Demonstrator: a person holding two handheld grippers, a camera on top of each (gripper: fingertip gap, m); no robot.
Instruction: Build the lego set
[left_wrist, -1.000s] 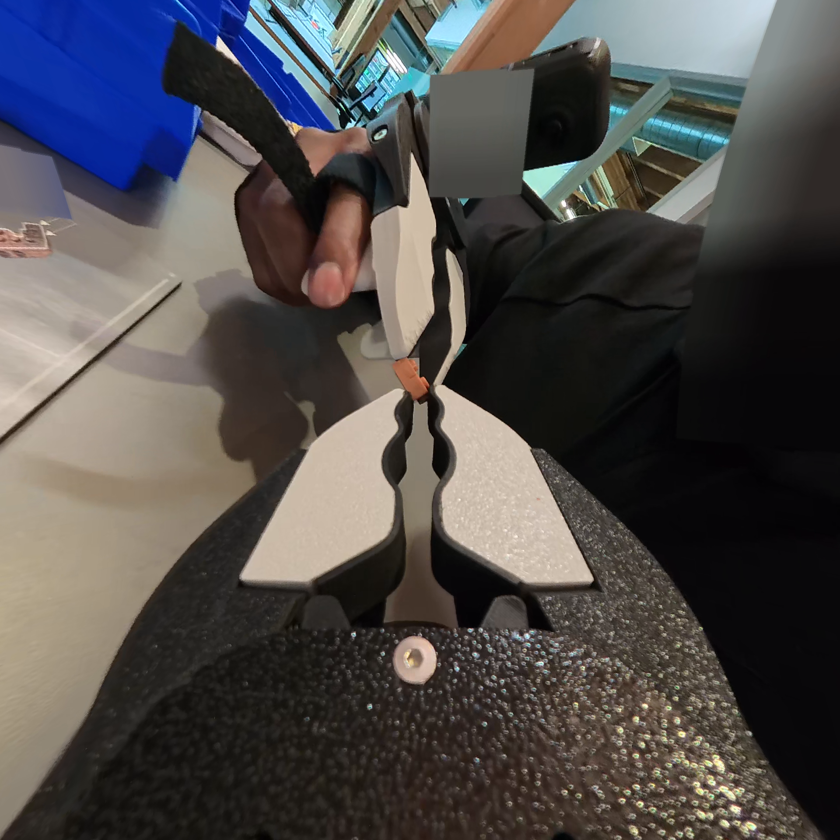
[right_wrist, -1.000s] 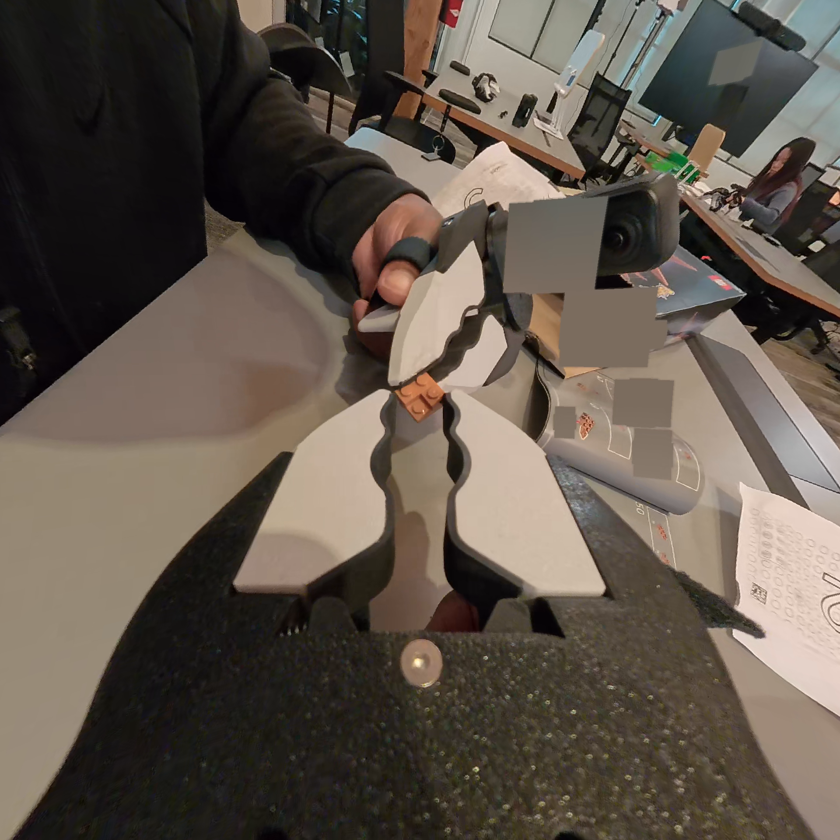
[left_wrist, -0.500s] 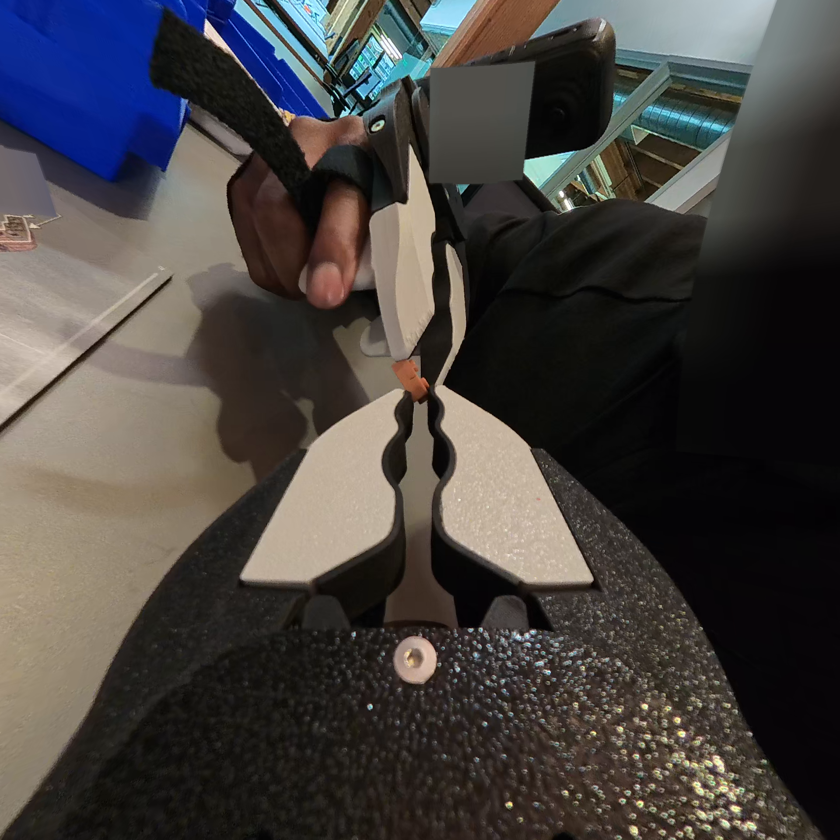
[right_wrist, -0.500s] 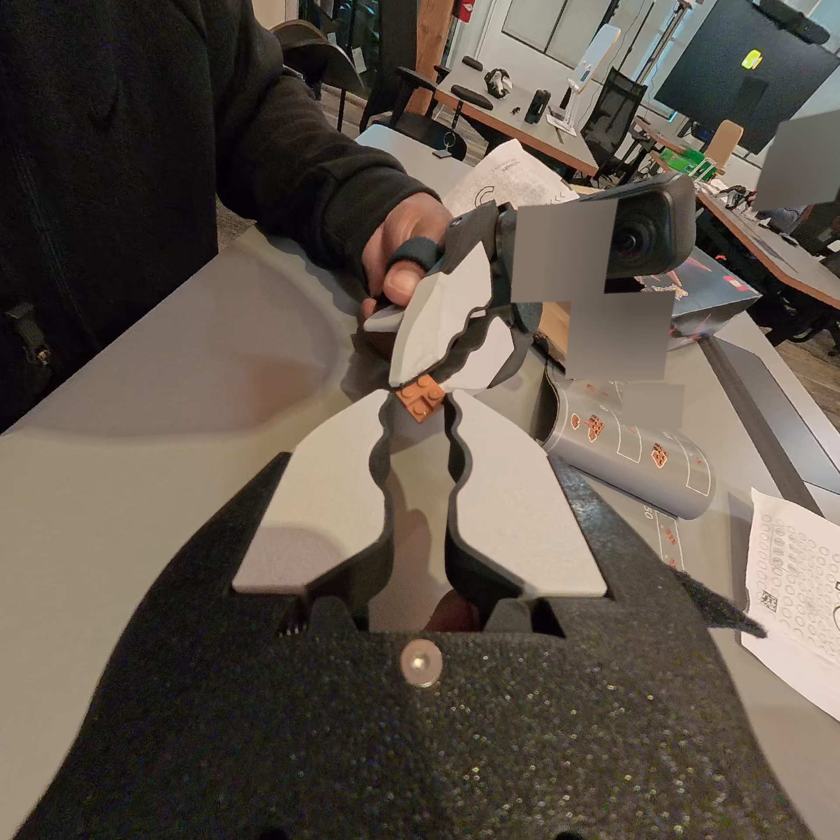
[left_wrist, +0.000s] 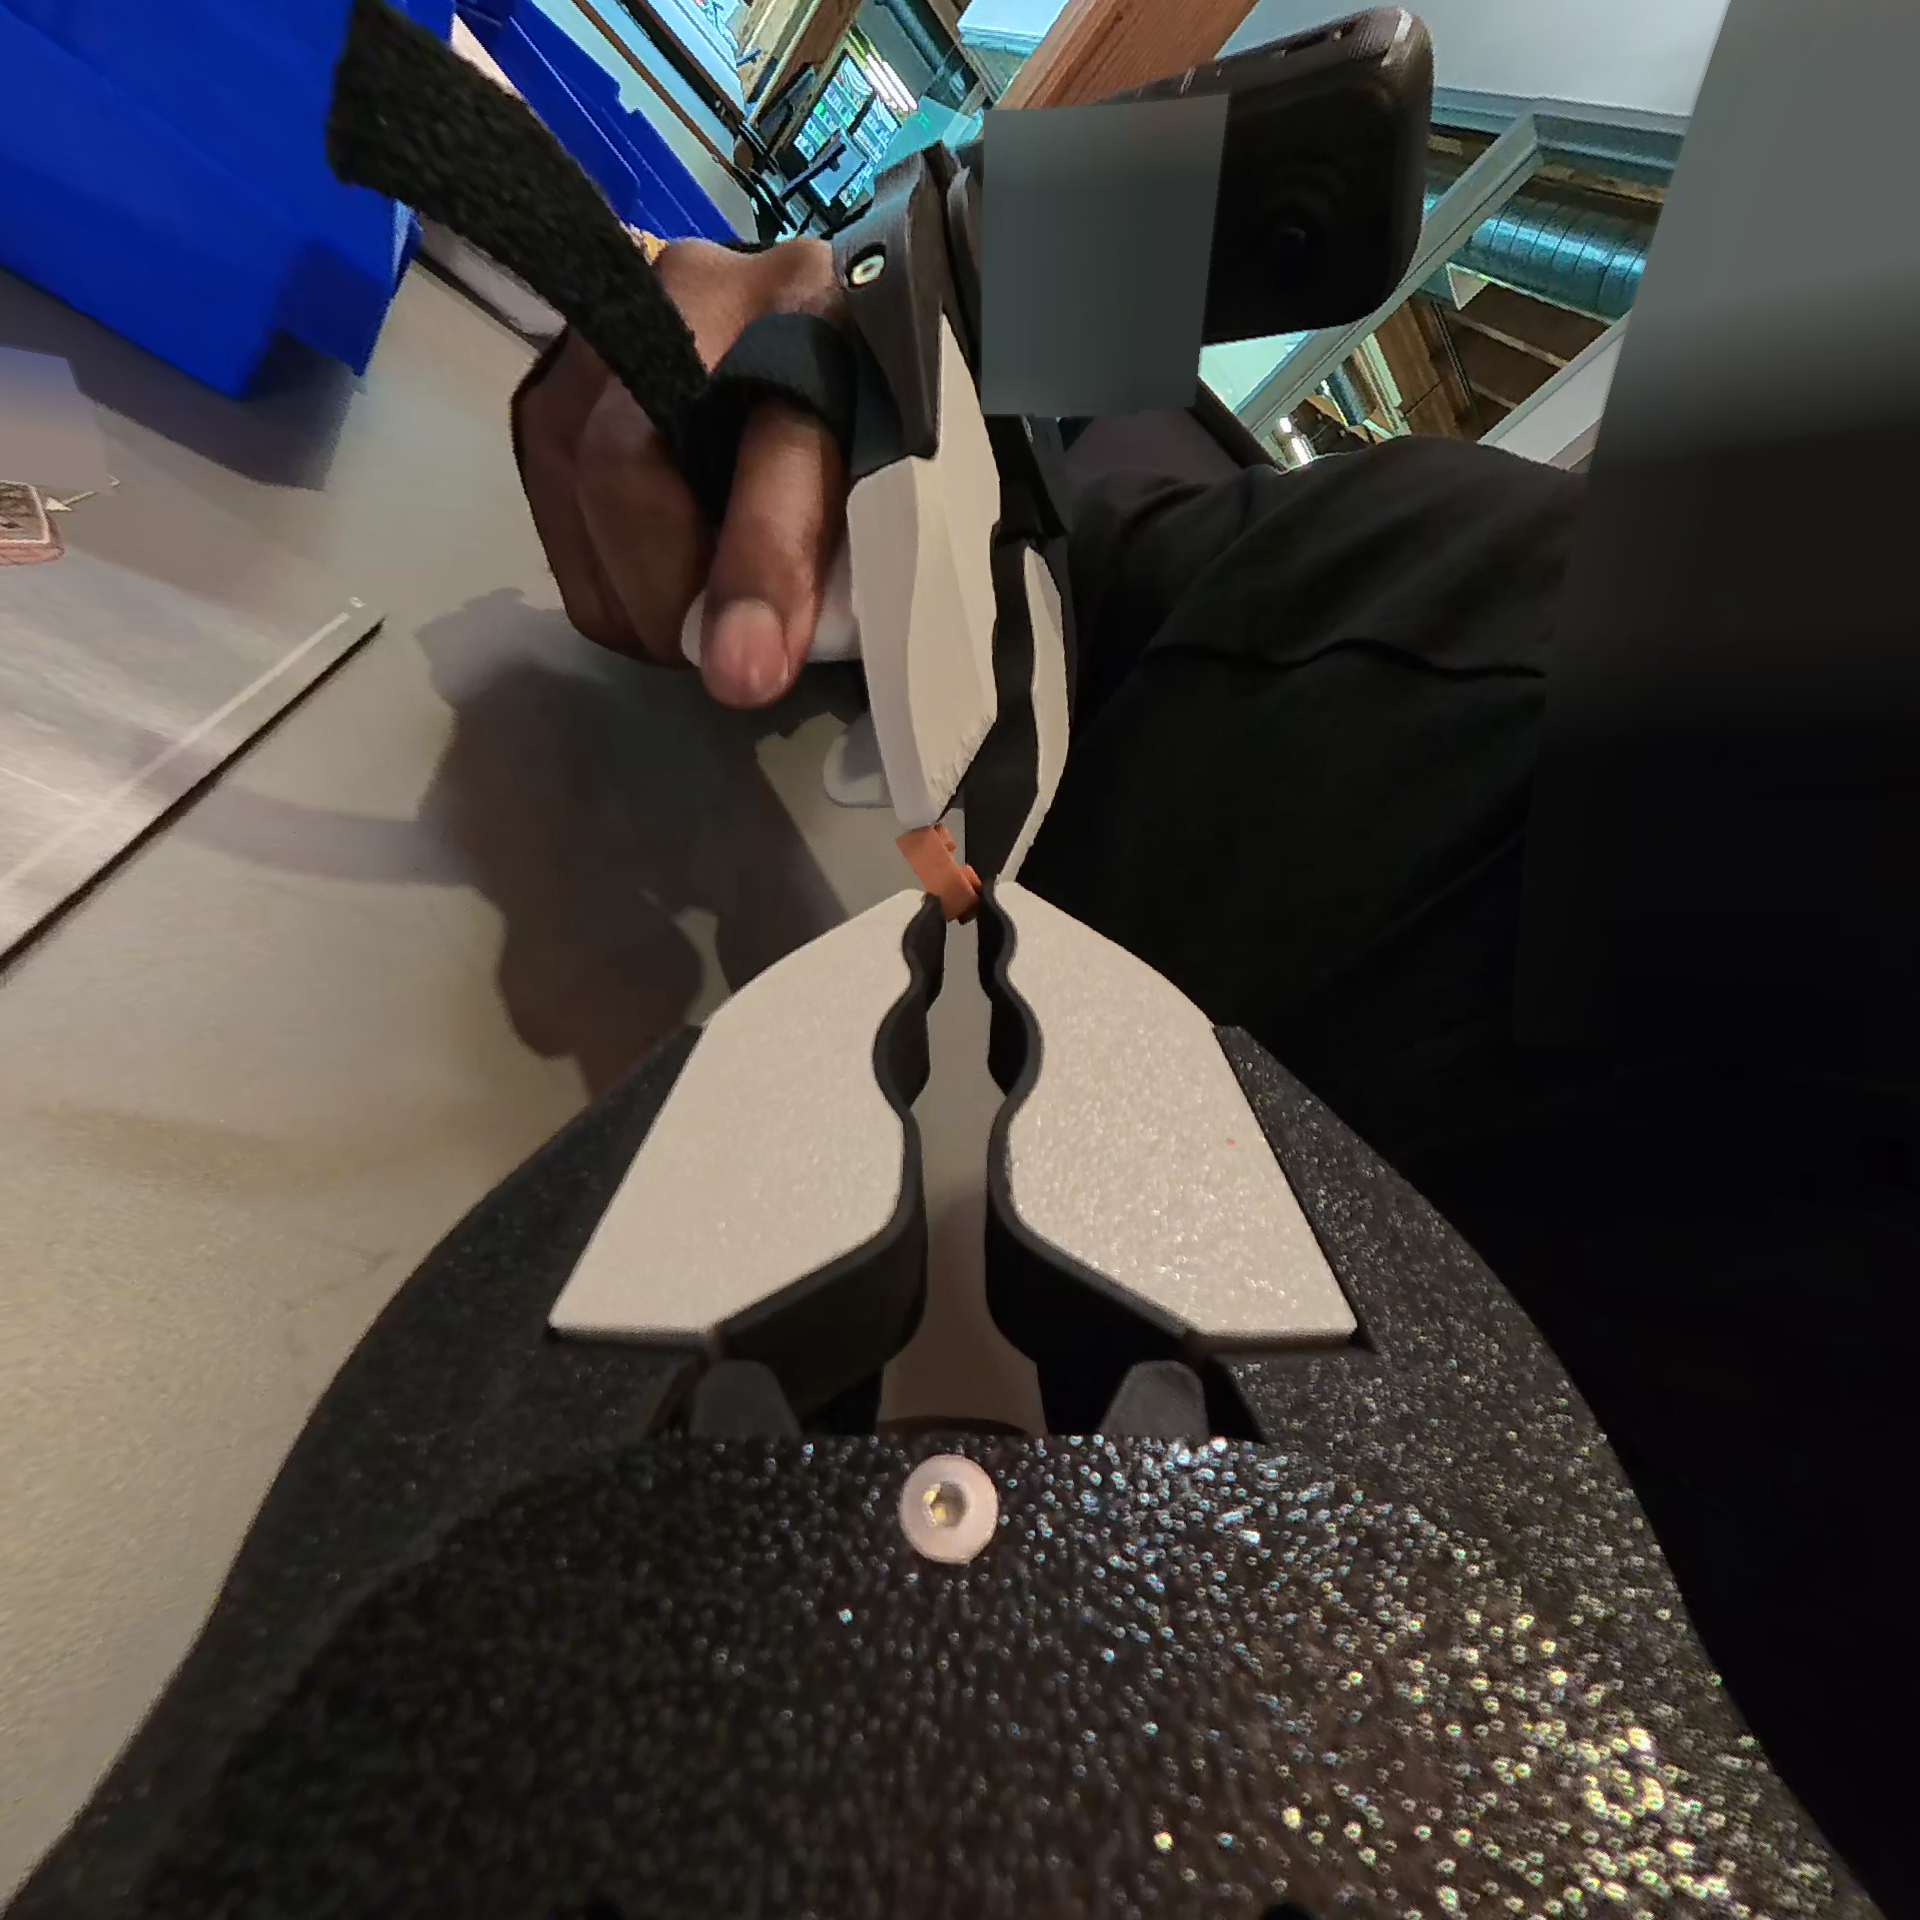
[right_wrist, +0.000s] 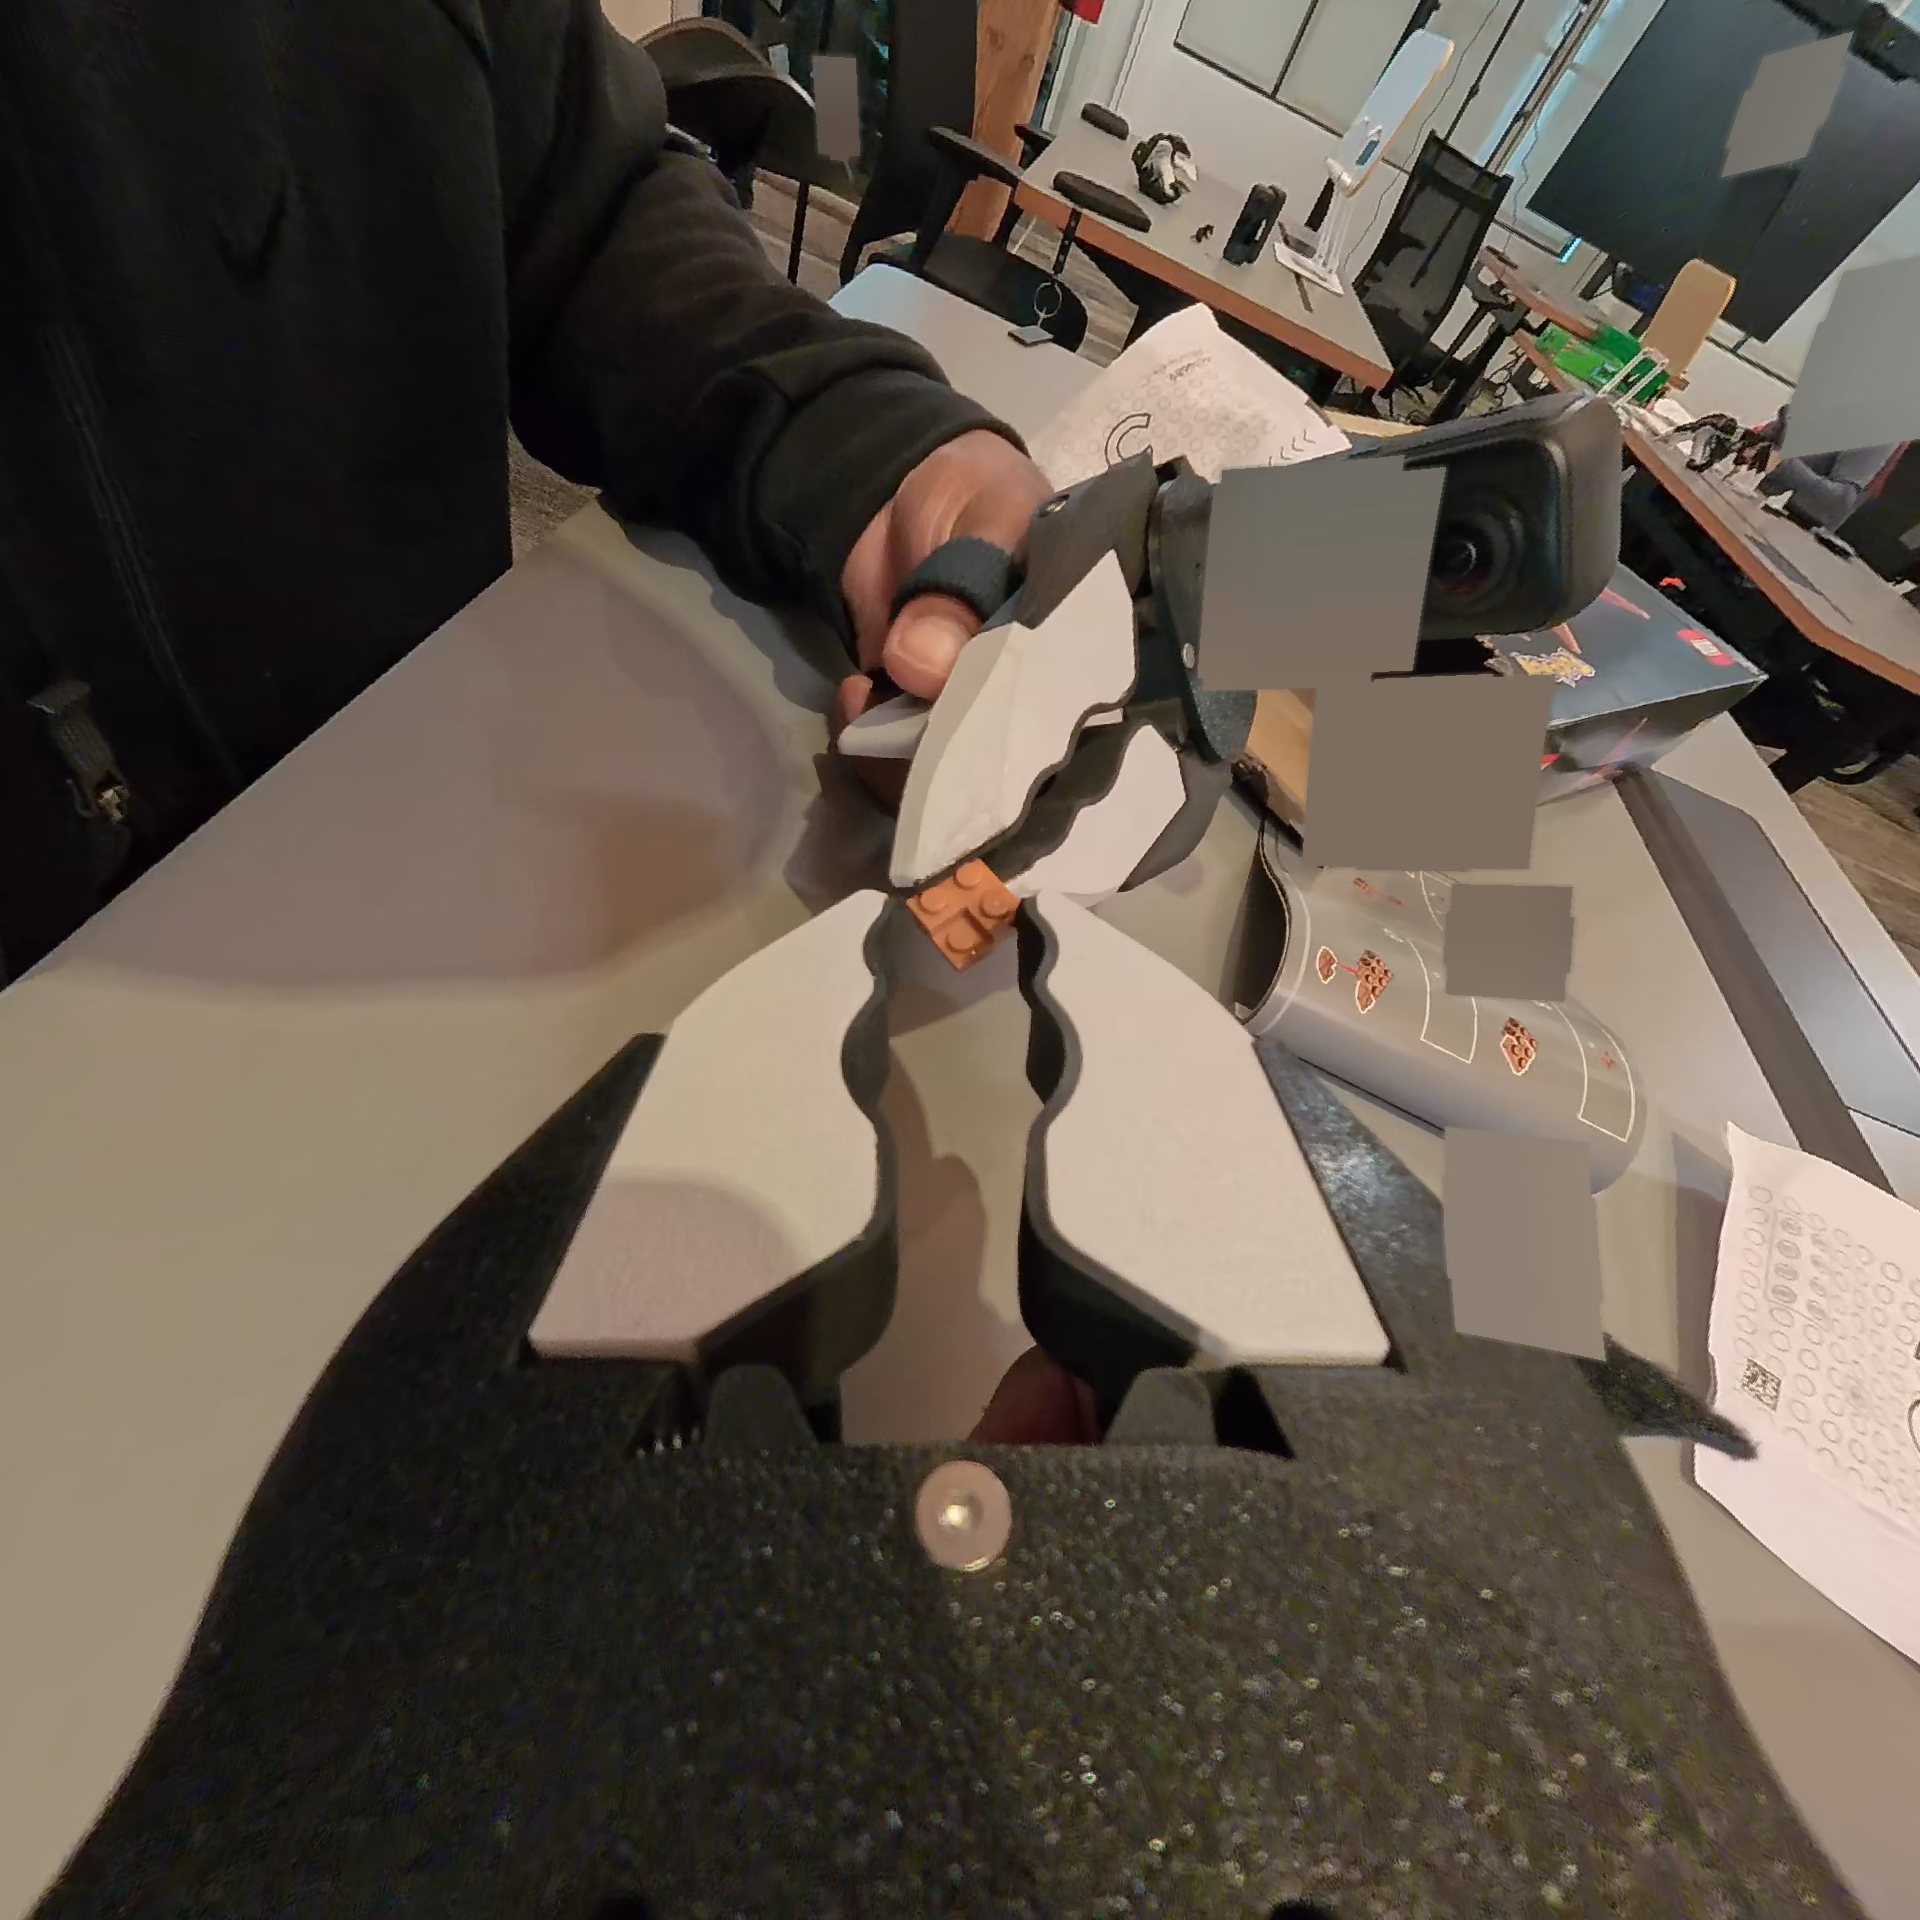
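A small orange-brown studded plate (right_wrist: 961, 920) is held in mid-air between my two grippers, which face each other tip to tip above the grey table (right_wrist: 312, 1039). My right gripper (right_wrist: 956, 925) is shut on the plate, with a pad at each of its side edges. My left gripper (left_wrist: 961, 904) is shut on the same plate (left_wrist: 940, 868) and pinches its flat faces at the lower end. In the right wrist view the left gripper (right_wrist: 971, 878) comes in from above, held by a hand (right_wrist: 935, 561). In the left wrist view the right gripper (left_wrist: 956, 852) comes in from above.
Blue bins (left_wrist: 156, 208) stand at the table's far left, and a grey board (left_wrist: 125, 727) lies in front of them. A rolled grey printed sheet (right_wrist: 1455, 1039), a dark box (right_wrist: 1621, 686) and printed paper (right_wrist: 1829, 1403) lie to the right. The person's black jacket (right_wrist: 312, 312) is close by.
Both grippers stay closed on the plate. The pair has drifted only slightly, and the plate keeps its place between the tips.
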